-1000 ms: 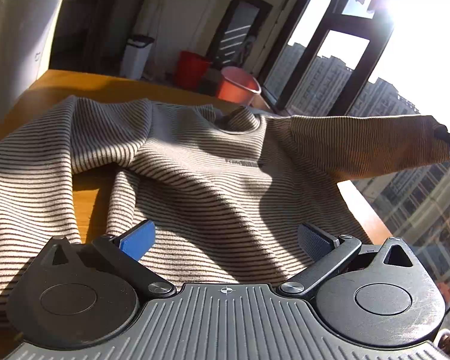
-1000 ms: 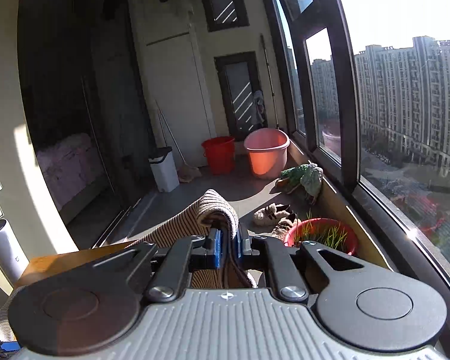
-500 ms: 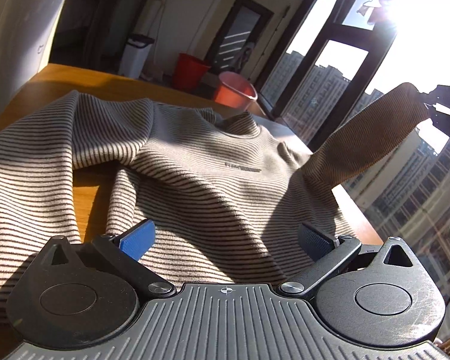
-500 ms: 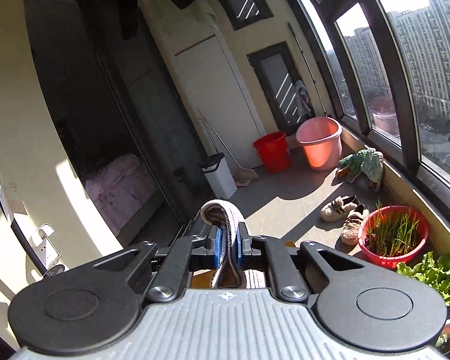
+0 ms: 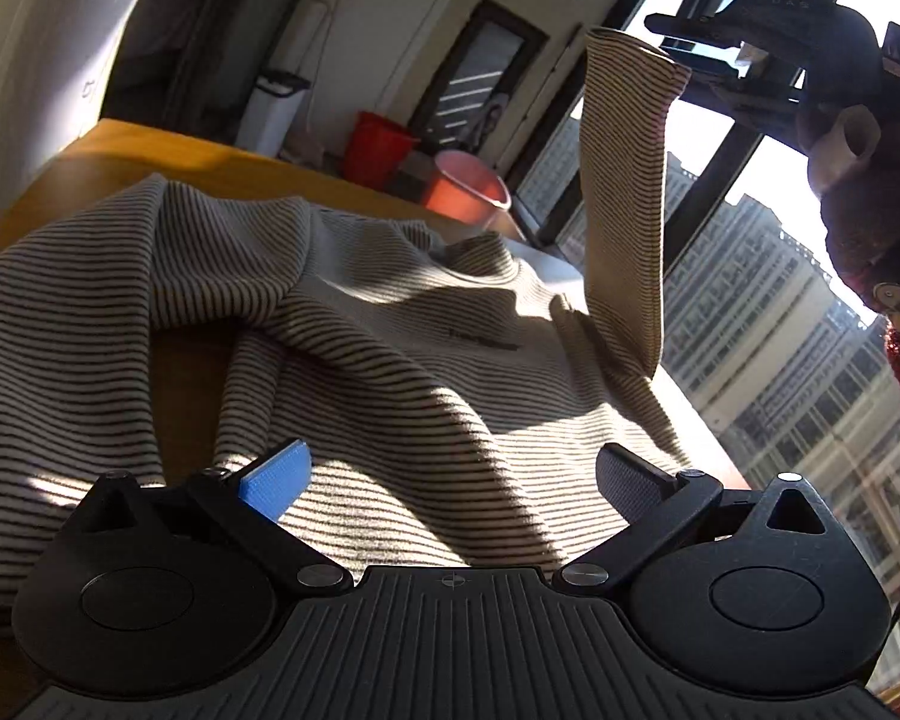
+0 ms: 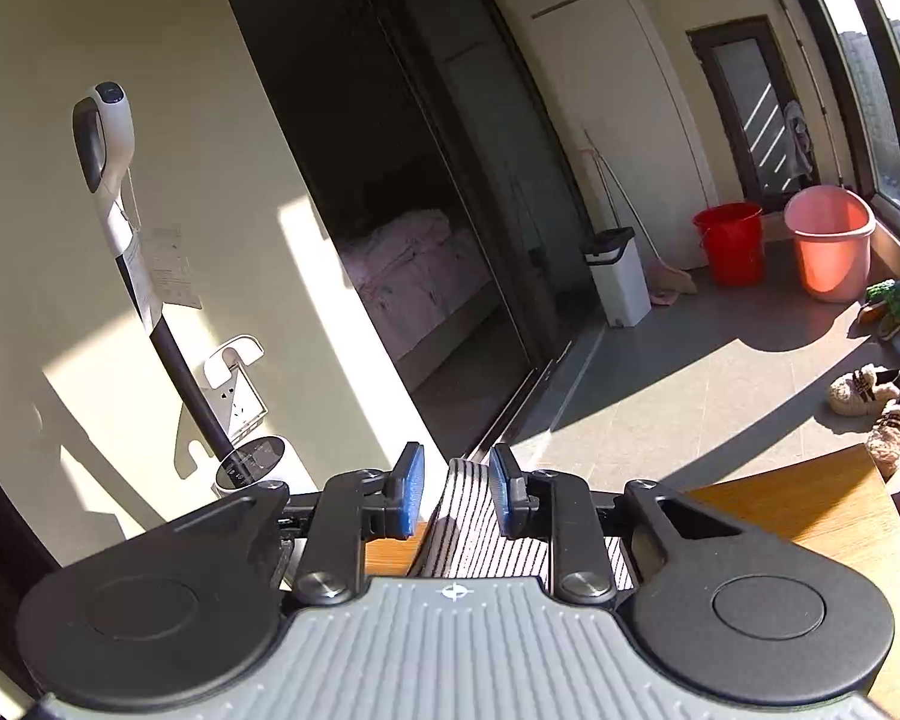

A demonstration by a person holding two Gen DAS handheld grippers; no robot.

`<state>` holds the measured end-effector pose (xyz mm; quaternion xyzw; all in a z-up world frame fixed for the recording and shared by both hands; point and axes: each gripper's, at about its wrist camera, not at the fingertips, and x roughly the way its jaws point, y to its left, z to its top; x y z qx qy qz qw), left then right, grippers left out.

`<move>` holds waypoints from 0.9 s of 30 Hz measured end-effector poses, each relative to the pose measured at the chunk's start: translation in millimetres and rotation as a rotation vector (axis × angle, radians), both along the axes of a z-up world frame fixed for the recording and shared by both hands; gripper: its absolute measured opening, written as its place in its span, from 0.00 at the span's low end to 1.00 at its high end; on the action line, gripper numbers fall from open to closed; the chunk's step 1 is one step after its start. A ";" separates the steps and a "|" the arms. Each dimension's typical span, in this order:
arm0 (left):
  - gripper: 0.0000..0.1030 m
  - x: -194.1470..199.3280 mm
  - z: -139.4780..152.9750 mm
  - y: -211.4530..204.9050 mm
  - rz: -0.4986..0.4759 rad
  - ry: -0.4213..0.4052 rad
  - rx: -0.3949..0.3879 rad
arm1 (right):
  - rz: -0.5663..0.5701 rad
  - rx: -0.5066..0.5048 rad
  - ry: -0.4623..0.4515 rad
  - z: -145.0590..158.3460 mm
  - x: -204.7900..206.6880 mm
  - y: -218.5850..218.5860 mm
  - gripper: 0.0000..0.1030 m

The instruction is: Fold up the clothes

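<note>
A beige sweater with thin dark stripes (image 5: pixel 390 348) lies spread on the wooden table (image 5: pixel 150 144), collar at the far side. Its right sleeve (image 5: pixel 624 210) stands lifted almost upright, the cuff at my right gripper (image 5: pixel 678 63) high at the upper right. In the right wrist view the right gripper (image 6: pixel 457 489) has its jaws opening; the striped cuff (image 6: pixel 468 516) still hangs between the blue pads, with a gap on its left side. My left gripper (image 5: pixel 450 480) is open wide just above the sweater's hem, with nothing between its fingers.
A red bucket (image 5: pixel 378 144) and a pink bucket (image 5: pixel 468 192) stand on the floor beyond the table, beside a white bin (image 5: pixel 270 114). A tall window runs along the right. A person's hand (image 5: pixel 858 180) holds the right gripper. A vacuum (image 6: pixel 108 168) hangs on the wall.
The right gripper carried the sleeve from stretched out sideways up to nearly vertical, in towards the sweater's body, and its jaws have parted from shut. The left gripper stayed put.
</note>
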<state>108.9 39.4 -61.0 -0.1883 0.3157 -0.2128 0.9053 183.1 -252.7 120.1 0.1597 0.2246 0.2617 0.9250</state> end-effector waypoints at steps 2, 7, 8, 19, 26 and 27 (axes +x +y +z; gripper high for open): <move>1.00 0.2 0.1 -0.9 0.000 0.001 -0.001 | -0.001 0.013 0.002 -3.0 -1.0 -4.5 0.37; 1.00 0.9 0.7 -1.9 -0.001 0.002 0.002 | -0.044 0.002 0.048 -29.8 -1.3 -25.4 0.39; 1.00 0.9 0.8 -2.2 -0.001 0.002 0.003 | -0.052 -0.001 0.064 -38.4 -1.2 -29.8 0.43; 1.00 17.6 30.9 6.6 -0.076 -0.002 -0.021 | 0.052 -0.012 0.211 -178.6 -54.4 -36.6 0.83; 0.77 105.4 51.7 -13.2 -0.037 0.045 0.101 | 0.132 -0.008 0.076 -168.1 -71.4 -29.1 1.00; 0.76 120.3 47.7 -17.6 -0.028 0.069 0.124 | 0.141 -0.008 0.058 -166.9 -74.1 -29.0 1.00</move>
